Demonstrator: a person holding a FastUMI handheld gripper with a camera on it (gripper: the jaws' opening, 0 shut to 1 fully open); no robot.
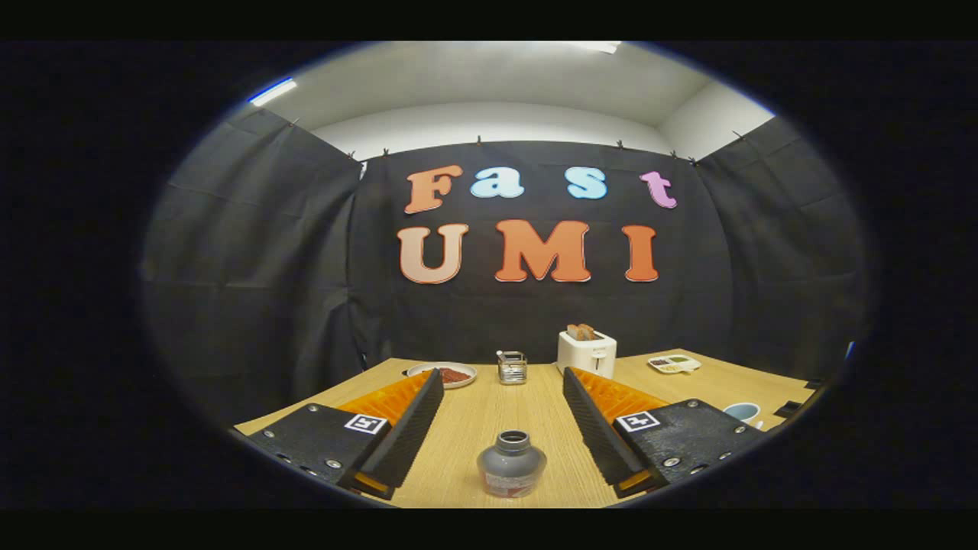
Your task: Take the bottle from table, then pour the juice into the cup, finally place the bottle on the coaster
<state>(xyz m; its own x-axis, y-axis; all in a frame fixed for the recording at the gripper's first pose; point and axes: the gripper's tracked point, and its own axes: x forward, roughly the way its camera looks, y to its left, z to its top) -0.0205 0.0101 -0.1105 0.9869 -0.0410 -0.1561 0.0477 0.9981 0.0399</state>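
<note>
A small grey bottle (511, 464) with an open neck stands upright on the wooden table (489, 412), between my two fingers and near their base. My gripper (503, 376) is open, its fingers wide apart on either side of the bottle without touching it. A pale blue cup (742, 412) sits to the right, partly hidden behind the right finger. I cannot make out a coaster.
At the far side of the table stand a white toaster (587, 352) with bread in it, a small wire holder (512, 367), a plate of dark red food (445, 373) and a divided white dish (674, 363). Black cloth walls close the booth.
</note>
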